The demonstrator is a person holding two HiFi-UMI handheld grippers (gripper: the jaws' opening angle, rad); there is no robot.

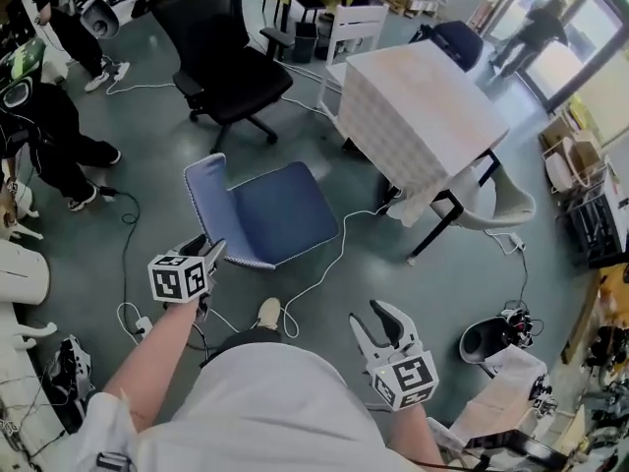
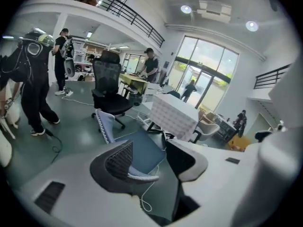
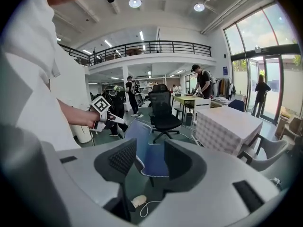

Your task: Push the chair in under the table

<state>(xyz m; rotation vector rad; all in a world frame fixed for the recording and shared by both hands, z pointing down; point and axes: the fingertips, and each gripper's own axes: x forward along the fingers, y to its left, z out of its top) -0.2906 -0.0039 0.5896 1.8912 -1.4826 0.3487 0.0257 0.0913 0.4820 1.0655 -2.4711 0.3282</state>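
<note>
Blue padded chair [image 1: 265,209] stands on the floor short of the white cloth-covered desk [image 1: 423,106], backrest toward the person. Left gripper [image 1: 209,252], jaws spread and empty, is just beside that backrest; right gripper [image 1: 379,323], likewise spread and empty, is farther off.

The scene is viewed by the head camera from above, steeply downward, with the blue chair [image 1: 280,212] close ahead and the table [image 1: 423,101] beyond it. Both gripper views are taken low and nearly level, facing the same chair and table, which are shared by all three views.
</note>
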